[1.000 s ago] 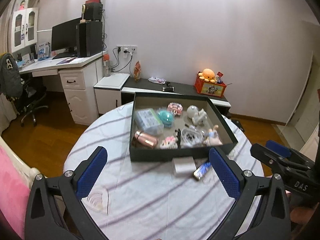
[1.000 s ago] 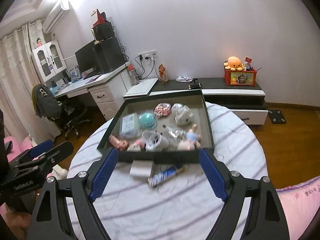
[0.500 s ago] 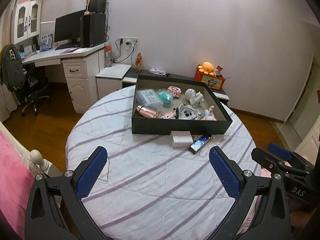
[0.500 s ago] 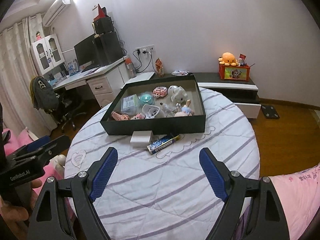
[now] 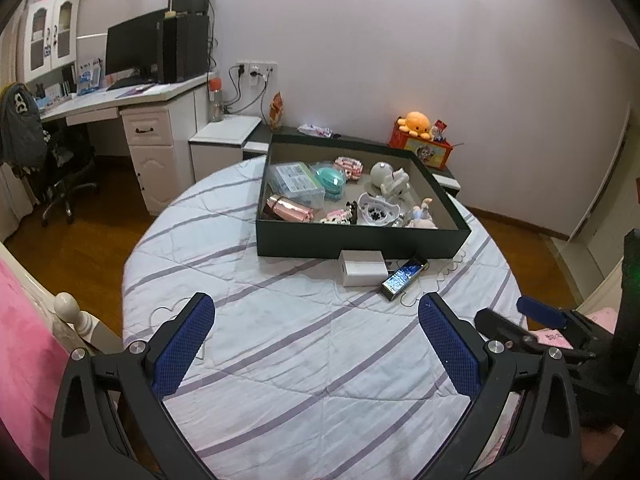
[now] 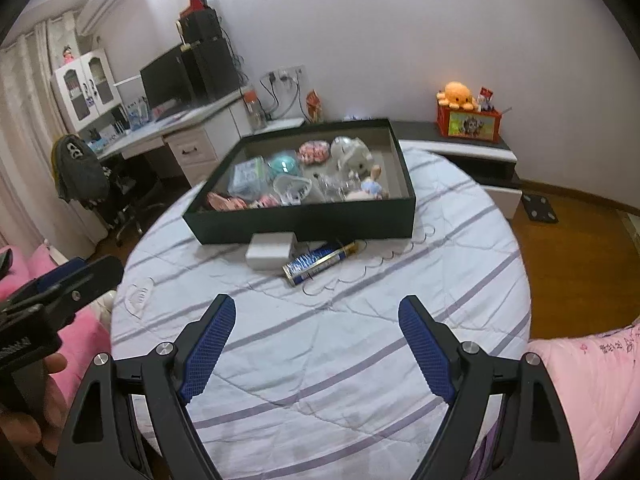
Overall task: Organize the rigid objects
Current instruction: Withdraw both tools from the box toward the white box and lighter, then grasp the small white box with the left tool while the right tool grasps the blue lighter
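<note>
Box [image 5: 360,246] on table [image 5: 280,360] — charger [image 5: 362,268], battery [image 5: 404,277] before it.

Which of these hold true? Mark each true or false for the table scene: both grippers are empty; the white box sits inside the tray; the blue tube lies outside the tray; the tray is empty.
1. The left gripper and right gripper are both open and empty. True.
2. The white box sits inside the black tray. False: it lies on the tablecloth against the tray's near wall.
3. The blue tube lies outside the tray. True.
4. The tray is empty. False: it holds several small items.
</note>
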